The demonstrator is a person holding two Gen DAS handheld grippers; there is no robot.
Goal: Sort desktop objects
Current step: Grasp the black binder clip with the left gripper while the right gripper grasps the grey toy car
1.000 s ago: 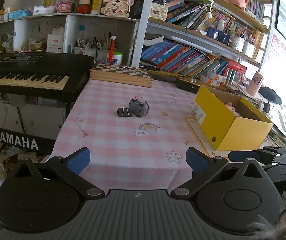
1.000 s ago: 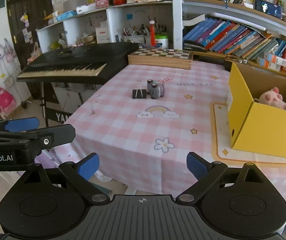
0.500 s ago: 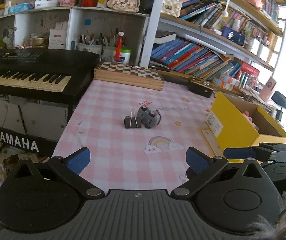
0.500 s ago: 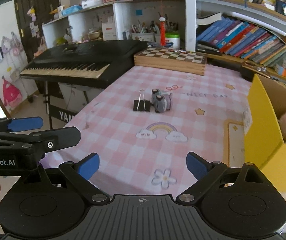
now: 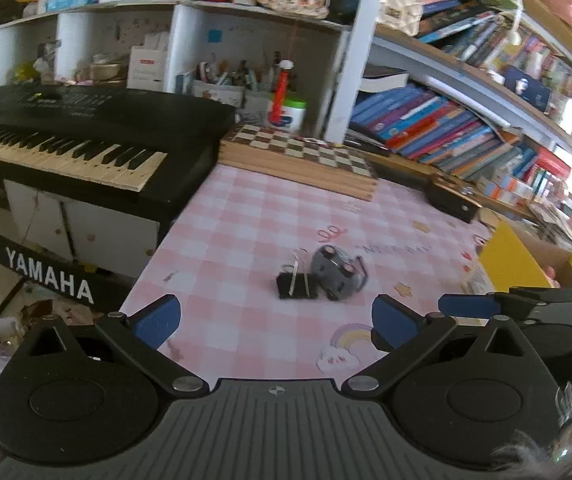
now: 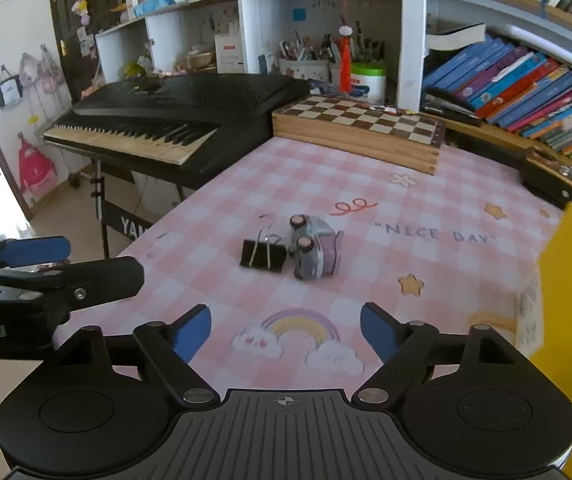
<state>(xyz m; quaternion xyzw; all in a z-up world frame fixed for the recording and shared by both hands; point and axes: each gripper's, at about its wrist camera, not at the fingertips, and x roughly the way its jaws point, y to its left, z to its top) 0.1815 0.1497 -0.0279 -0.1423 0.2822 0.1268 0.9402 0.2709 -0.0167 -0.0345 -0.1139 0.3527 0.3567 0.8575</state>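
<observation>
A black binder clip [image 5: 293,284] [image 6: 264,255] lies on the pink checked tablecloth [image 5: 246,224]. A small grey toy car [image 5: 335,276] [image 6: 313,250] lies on its side, touching the clip's right side. My left gripper [image 5: 274,322] is open and empty, just short of both. My right gripper [image 6: 286,332] is open and empty, a little nearer than the car. A yellow box [image 5: 513,264] [image 6: 565,320] stands at the right, with something pink inside.
A black Yamaha keyboard [image 5: 86,128] stands off the table's left edge. A wooden chessboard box [image 5: 301,160] lies at the back. A black case [image 5: 449,200] sits at the back right before bookshelves [image 5: 465,128]. The other gripper shows in each wrist view.
Both grippers have moved forward over the table toward the clip and the car, which now look larger and closer. Both stay open.
</observation>
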